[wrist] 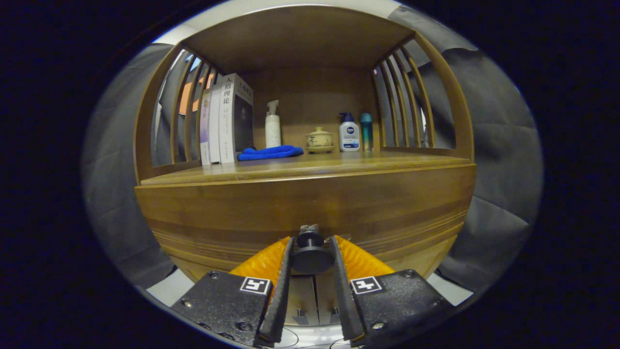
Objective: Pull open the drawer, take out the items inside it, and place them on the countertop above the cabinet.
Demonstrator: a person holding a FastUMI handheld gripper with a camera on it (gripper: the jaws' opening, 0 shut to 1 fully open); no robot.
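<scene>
Here's the big wooden cabinet (310, 203) filling the booth, its curved front right up against us, slatted sides rising to a flat roof. The drawer (242, 218) front looks flush with the cabinet, so whatever lies inside is hidden. Above it, the desk (339, 165) carries a row of things along the back: a few books (227, 121) standing upright on the left, a folded blue cloth (270, 153) lying just beside them, a white spray bottle (272, 128) behind the cloth, a small lidded pot (319, 139) on a saucer, then a white pump bottle (348, 134) and a slim teal bottle (366, 130) close together. Down low, the tool (312, 252) has its orange-backed fingers (286, 271) clenched on the drawer's round dark knob (311, 254), one finger pressing each side of it.
</scene>
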